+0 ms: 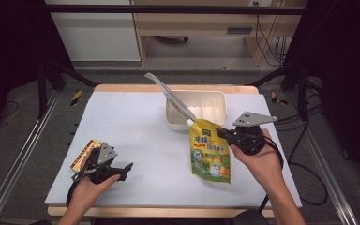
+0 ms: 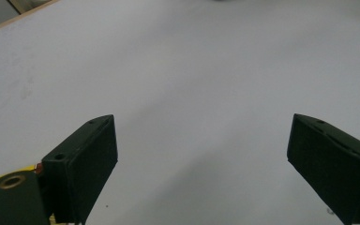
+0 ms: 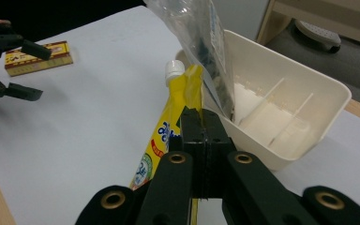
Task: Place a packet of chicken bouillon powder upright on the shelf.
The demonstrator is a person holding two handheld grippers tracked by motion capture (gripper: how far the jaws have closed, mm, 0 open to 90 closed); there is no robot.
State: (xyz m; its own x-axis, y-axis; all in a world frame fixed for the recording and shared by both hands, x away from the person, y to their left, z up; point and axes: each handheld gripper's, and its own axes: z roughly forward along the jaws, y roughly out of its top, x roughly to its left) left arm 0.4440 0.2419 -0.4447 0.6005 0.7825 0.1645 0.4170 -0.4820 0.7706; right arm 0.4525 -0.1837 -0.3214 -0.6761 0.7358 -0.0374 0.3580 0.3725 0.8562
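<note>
Two tongs in play. Right tongs [image 1: 221, 132] clamped tight on upper edge of yellow spouted pouch [image 1: 209, 152], white cap [image 3: 174, 68] up at 12 o'clock; pouch sits right of centre on tabletop [image 1: 136, 136], touching cream divided bin [image 1: 218, 101]. Pouch print: cartoon chick, red and blue lettering, too small to read. Clear plastic bag [image 1: 168, 93] leans out of bin toward 11 o'clock. Left tongs [image 1: 124, 171] gaping wide, holding nothing, at 8 o'clock. Yellow-red box [image 1: 85, 154] just beside them, writing unreadable.
</note>
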